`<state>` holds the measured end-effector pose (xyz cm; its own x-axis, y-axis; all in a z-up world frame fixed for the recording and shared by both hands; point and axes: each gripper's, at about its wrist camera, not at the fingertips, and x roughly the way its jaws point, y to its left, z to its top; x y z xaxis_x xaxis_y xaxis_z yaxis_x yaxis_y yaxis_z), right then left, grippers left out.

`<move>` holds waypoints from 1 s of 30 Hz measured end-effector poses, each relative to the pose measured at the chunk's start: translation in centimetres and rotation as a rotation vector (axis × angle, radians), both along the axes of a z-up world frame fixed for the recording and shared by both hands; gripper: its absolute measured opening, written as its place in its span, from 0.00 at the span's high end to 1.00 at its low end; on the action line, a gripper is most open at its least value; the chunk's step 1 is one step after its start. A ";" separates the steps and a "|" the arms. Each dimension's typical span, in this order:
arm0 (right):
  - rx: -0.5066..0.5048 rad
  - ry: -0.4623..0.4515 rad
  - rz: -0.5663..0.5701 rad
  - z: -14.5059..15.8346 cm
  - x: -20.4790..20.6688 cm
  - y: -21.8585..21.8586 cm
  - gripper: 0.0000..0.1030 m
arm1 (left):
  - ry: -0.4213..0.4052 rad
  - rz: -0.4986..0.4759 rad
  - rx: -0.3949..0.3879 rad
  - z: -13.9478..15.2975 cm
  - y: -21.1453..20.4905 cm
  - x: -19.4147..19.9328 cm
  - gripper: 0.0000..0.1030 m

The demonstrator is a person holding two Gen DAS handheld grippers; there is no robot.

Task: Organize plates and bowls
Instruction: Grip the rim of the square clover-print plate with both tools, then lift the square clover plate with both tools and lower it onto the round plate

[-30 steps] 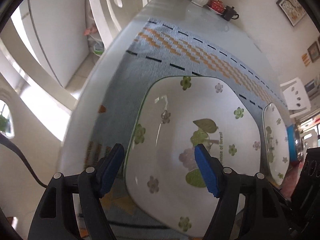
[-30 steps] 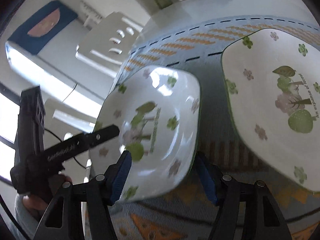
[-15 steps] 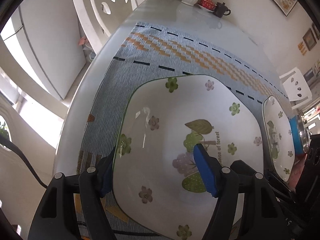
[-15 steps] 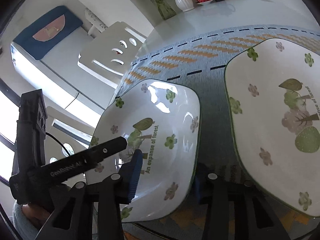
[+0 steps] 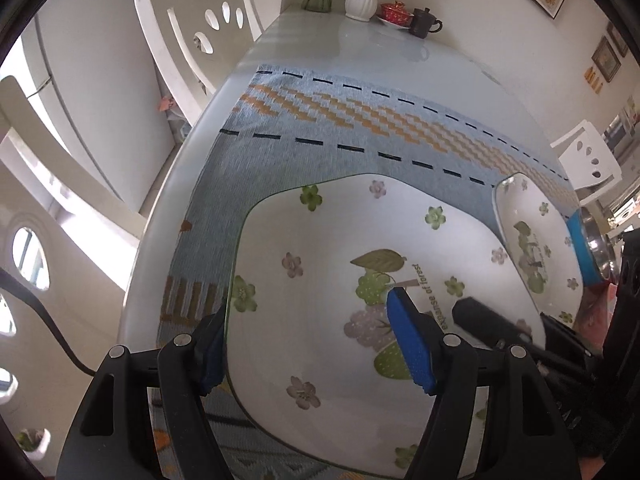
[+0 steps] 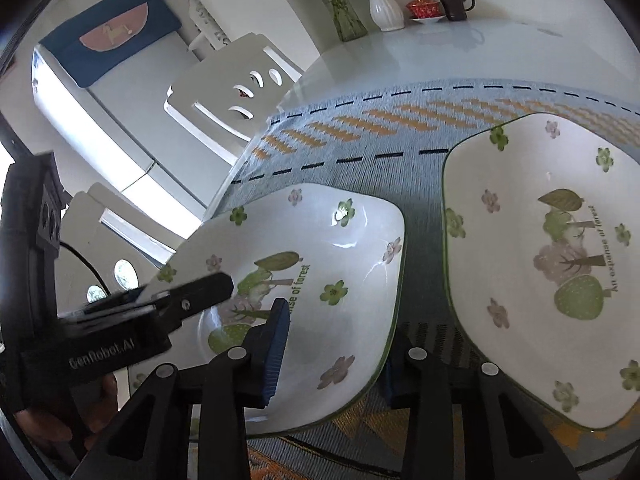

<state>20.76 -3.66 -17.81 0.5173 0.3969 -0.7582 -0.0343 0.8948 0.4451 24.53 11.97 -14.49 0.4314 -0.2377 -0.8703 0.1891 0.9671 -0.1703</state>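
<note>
Now both your grippers are straddling one dish's rim, where a second ago they were only nearing it. Your left gripper (image 5: 316, 346) is gripping the left edge of the plate (image 5: 340, 280), its outer pad hidden underneath. Your right gripper (image 6: 332, 354) is clamping the plate's right edge. A second plate (image 6: 540, 264) is lying flat on the placemat (image 5: 320, 128) toward the right edge, partly cut off.
</note>
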 end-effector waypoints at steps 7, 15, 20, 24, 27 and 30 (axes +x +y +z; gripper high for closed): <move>-0.017 -0.057 0.008 2.6 -1.4 -0.5 0.64 | -0.019 0.013 -0.013 1.4 -0.2 -2.1 0.34; -0.028 -0.113 0.057 5.1 -3.7 0.6 0.64 | -0.059 0.070 -0.050 3.9 1.4 -5.4 0.34; -0.018 -0.132 0.082 6.4 -6.2 1.4 0.64 | -0.089 0.084 -0.022 5.0 2.0 -8.3 0.34; -0.021 -0.149 0.099 7.3 -8.6 1.8 0.64 | -0.100 0.093 -0.020 5.4 2.4 -11.2 0.34; -0.024 -0.153 0.109 7.6 -10.7 2.0 0.64 | -0.093 0.092 -0.012 5.2 2.5 -13.5 0.34; -0.031 -0.148 0.129 7.6 -13.0 2.2 0.64 | -0.083 0.108 -0.015 4.8 2.8 -16.1 0.34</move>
